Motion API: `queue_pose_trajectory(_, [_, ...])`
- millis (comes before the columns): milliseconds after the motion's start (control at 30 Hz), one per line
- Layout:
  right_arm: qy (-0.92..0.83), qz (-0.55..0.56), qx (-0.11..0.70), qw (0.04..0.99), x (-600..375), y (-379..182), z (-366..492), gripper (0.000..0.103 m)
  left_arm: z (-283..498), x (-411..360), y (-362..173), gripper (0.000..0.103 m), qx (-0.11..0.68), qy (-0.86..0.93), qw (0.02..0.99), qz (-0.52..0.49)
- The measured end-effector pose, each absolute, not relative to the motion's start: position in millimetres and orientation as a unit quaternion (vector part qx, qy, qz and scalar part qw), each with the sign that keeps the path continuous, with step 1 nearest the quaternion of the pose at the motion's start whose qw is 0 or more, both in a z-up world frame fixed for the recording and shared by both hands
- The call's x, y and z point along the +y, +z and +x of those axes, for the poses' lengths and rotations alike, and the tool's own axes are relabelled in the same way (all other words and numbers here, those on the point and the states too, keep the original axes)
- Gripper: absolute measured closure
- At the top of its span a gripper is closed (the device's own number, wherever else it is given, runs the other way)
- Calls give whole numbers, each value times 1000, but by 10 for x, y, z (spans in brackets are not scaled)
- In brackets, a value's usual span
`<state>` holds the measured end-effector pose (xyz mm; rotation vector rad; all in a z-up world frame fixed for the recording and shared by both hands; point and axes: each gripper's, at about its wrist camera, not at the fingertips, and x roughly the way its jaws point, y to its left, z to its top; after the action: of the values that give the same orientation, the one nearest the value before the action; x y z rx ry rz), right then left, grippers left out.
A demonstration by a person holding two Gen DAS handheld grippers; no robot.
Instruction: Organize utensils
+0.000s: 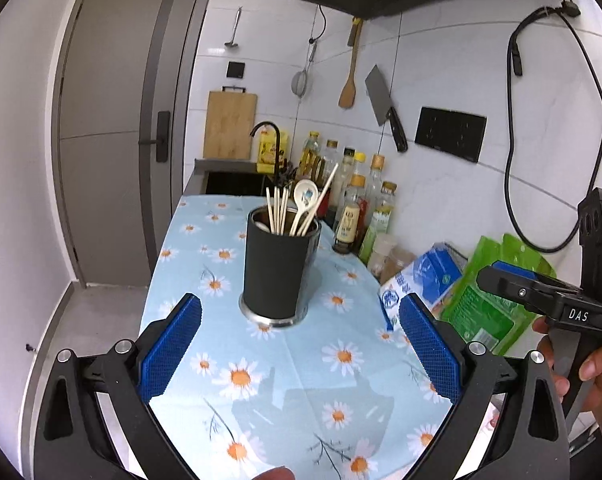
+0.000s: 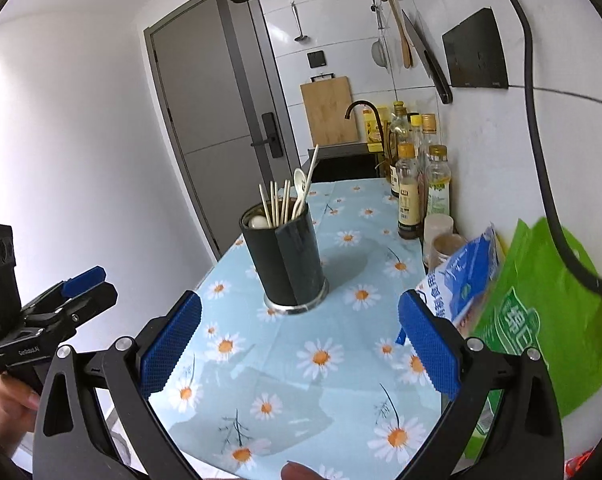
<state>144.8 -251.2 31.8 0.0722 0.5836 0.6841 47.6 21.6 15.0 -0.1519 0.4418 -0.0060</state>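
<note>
Both grippers — left gripper, right gripper — gaping, empty; utensil holder upright.

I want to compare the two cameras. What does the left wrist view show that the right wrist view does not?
Only the left wrist view shows the cleaver's whole blade and the plug at the cable's end. Only the right wrist view shows the utensil holder's vertical seam. Both show the utensil holder, chopsticks, white spoon, daisy tablecloth and green bag.
</note>
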Motion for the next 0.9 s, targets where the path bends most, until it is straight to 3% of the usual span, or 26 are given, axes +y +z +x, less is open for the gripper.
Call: queue_pose_trajectory(900, [341,-3,308,888,-2317,-14,1177,5,295,176,-287,7,292,21,954,-69])
